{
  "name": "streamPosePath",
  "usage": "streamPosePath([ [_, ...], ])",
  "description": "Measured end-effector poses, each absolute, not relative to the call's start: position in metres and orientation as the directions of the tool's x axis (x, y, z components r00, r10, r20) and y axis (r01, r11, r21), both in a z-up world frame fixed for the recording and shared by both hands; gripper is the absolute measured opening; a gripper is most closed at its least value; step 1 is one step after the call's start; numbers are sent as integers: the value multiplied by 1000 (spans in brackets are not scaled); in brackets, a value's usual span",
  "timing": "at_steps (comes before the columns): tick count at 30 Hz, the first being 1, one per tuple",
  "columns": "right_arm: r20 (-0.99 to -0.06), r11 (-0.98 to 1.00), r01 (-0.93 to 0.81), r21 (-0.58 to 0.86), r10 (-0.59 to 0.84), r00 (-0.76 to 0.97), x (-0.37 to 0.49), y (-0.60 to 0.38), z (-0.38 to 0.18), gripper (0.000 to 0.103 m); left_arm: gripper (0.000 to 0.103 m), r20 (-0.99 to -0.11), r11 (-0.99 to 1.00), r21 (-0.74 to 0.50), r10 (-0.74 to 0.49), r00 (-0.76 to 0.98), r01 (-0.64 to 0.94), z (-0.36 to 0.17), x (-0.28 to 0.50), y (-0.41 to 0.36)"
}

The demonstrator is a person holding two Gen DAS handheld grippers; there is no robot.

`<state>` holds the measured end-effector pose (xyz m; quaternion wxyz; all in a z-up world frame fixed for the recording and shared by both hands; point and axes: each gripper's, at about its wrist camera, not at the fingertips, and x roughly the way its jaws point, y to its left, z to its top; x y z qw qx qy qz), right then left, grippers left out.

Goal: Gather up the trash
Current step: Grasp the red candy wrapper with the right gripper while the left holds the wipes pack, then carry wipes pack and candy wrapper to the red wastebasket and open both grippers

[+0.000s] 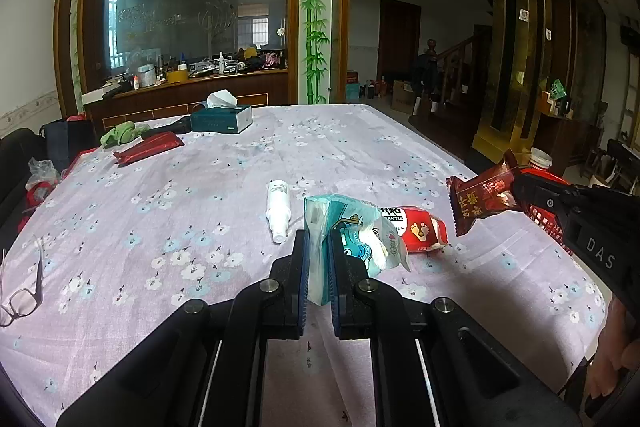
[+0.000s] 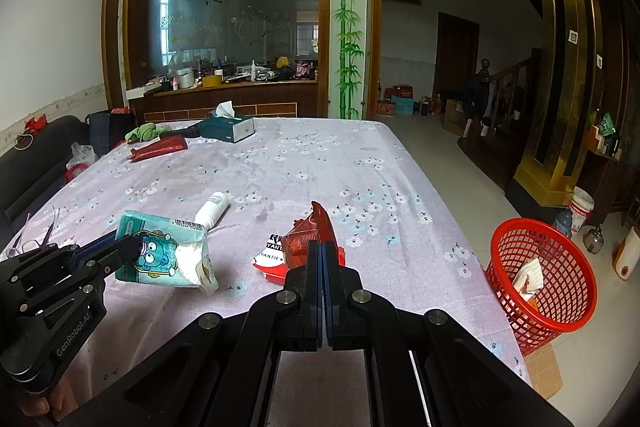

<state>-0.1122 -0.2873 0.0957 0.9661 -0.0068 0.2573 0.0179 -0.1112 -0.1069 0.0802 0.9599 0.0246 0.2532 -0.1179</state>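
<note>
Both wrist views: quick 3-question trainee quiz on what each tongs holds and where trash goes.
1. True or false: the left tongs are shut on the tissue pack.
2. What do the right tongs hold? A) white bottle B) brown wrapper C) glasses
3. Fill in: the red basket stands on the ____, beside the table.

Key:
1. True.
2. B, the brown wrapper; the white bottle and glasses lie on the table.
3. Floor.
</note>
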Motion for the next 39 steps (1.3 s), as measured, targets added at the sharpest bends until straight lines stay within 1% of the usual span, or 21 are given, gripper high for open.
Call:
streamPosePath([
  [15,-494,1000,-31,1,27,869,-115,-289,97,1,8,-486,967,-11,-226,844,253,82,-111,-117],
  [26,-490,1000,5,23,7,872,-117,-307,101,1,8,-481,959,0,-249,841,284,90,-111,-132],
  [33,-484,994,59,90,-9,875,-118,-345,106,1,8,-480,940,4,-299,825,342,99,-107,-157],
  [39,-466,975,150,164,-58,883,-123,-404,114,1,8,-494,895,-15,-394,775,446,113,-98,-202],
])
